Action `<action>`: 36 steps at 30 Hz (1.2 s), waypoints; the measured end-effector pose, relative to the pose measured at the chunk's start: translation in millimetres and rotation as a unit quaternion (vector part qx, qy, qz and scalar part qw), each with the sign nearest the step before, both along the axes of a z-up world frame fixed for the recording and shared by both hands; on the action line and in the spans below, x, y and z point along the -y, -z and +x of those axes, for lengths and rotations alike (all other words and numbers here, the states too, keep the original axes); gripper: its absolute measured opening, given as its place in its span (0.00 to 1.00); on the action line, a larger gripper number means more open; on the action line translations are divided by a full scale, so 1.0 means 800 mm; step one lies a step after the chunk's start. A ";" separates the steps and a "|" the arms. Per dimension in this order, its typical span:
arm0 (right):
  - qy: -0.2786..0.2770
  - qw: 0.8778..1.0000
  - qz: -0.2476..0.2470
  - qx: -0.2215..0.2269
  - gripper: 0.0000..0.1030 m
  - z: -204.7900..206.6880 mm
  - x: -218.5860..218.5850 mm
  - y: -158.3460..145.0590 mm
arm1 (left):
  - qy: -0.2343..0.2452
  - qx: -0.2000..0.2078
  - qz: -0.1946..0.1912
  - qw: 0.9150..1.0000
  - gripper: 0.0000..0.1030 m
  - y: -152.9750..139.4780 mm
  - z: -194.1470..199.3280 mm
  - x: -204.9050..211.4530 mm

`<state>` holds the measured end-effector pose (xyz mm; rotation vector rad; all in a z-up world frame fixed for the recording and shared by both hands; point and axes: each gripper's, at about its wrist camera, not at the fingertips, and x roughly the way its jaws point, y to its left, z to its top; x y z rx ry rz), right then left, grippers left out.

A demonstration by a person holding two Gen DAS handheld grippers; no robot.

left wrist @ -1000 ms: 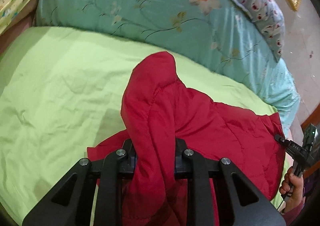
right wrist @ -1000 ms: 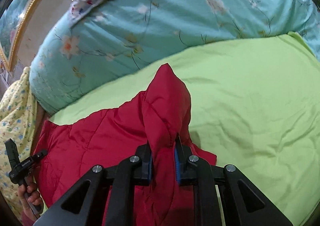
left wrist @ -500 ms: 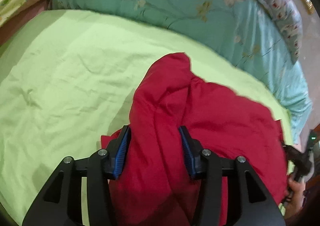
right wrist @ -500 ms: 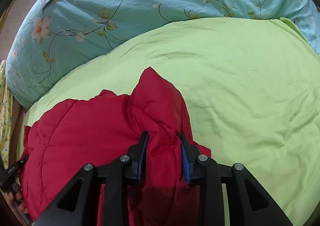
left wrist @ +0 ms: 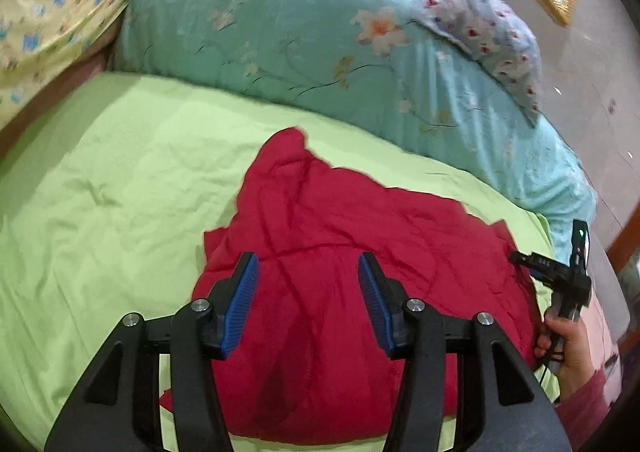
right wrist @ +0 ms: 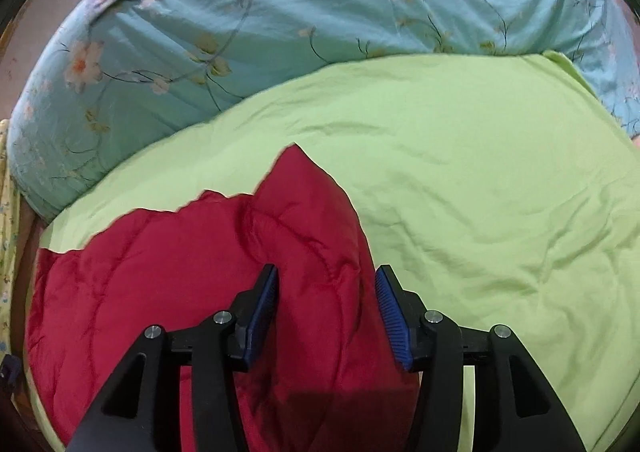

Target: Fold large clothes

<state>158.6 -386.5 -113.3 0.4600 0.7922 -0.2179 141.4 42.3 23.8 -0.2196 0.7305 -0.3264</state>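
Lime-green sheet [left wrist: 100,211]: covers the bed, wrinkled, and carries everything else.
Quilt [left wrist: 280,31]: teal with a flower print, rolled in a long bolster along the bed's far edge.
Red jacket [left wrist: 320,252]: quilted, lying in a bunched heap on the sheet at the bed's near edge, towards the near right corner in the left wrist view; one peak of cloth points at the far edge.
Jacket in right view [right wrist: 200,272]: fills the near left part of the sheet, its peak toward the quilt.
Pillow [left wrist: 480,19]: pale, with small red flowers, on top of the quilt at the far right end.
Yellow cloth [left wrist: 40,11]: flowered, off the bed's far left corner.
Left gripper [left wrist: 308,272]: blue pads apart and opening; jacket cloth lies between them, but the pads do not press it.
Right gripper [right wrist: 326,284]: blue pads apart and opening, straddling a raised fold of the jacket, seemingly without pinching it; where cloth meets pad is hard to see.
Right gripper seen from left [left wrist: 560,272]: at the jacket's right edge.
Hand [left wrist: 568,344]: grips that handle, dark red sleeve below.
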 end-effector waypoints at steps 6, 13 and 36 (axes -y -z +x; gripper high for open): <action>-0.041 0.998 -0.002 0.057 0.58 -0.057 -0.039 -0.052 | 0.052 -0.002 0.004 0.999 0.48 0.002 -0.014 0.023; -0.135 0.990 0.007 0.032 0.68 -0.113 -0.115 -0.032 | 0.073 -0.045 0.041 0.996 0.48 0.041 -0.020 0.048; -0.123 0.991 -0.032 0.034 0.75 -0.124 -0.145 -0.034 | 0.039 -0.082 0.063 0.994 0.51 0.091 -0.006 0.053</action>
